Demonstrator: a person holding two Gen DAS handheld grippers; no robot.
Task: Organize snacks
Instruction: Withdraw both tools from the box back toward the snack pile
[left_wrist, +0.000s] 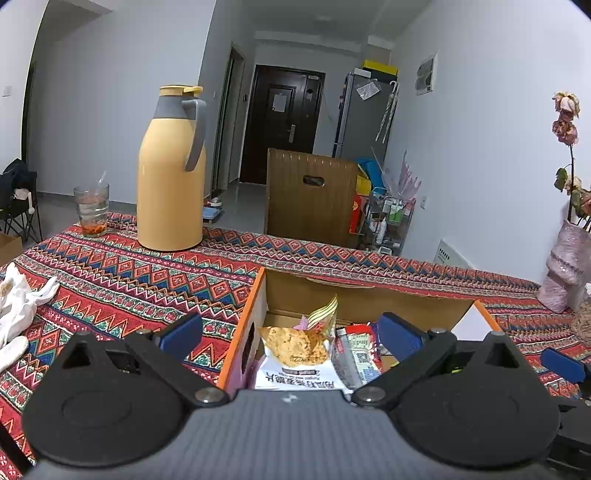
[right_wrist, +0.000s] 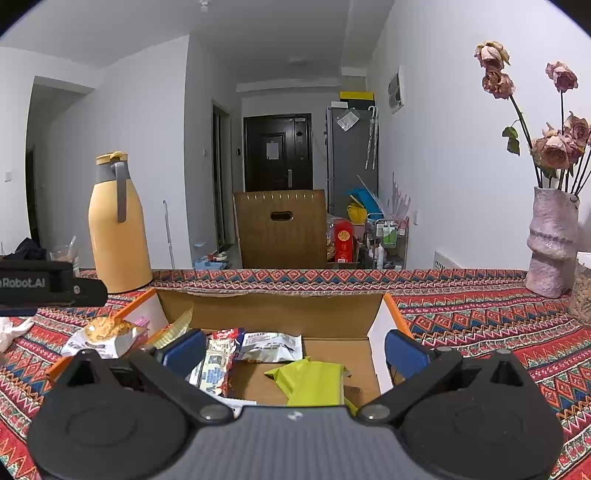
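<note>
An open cardboard box (left_wrist: 369, 301) with orange edges sits on the patterned tablecloth; it also shows in the right wrist view (right_wrist: 280, 314). It holds several snack packets: a white packet with a biscuit picture (left_wrist: 295, 350), a red-and-white packet (left_wrist: 360, 356), a silver packet (right_wrist: 269, 347) and a yellow-green packet (right_wrist: 314, 380). My left gripper (left_wrist: 291, 338) is open above the box's left side, empty. My right gripper (right_wrist: 295, 350) is open above the box's middle, empty. The left gripper's body (right_wrist: 48, 282) shows at the right view's left edge.
A yellow thermos jug (left_wrist: 171, 173) and a glass (left_wrist: 92, 210) stand at the table's far left. White cloth (left_wrist: 18, 306) lies at the left edge. A pink vase with dried roses (right_wrist: 550, 240) stands at the far right. A wooden chair back (right_wrist: 280, 229) is behind the table.
</note>
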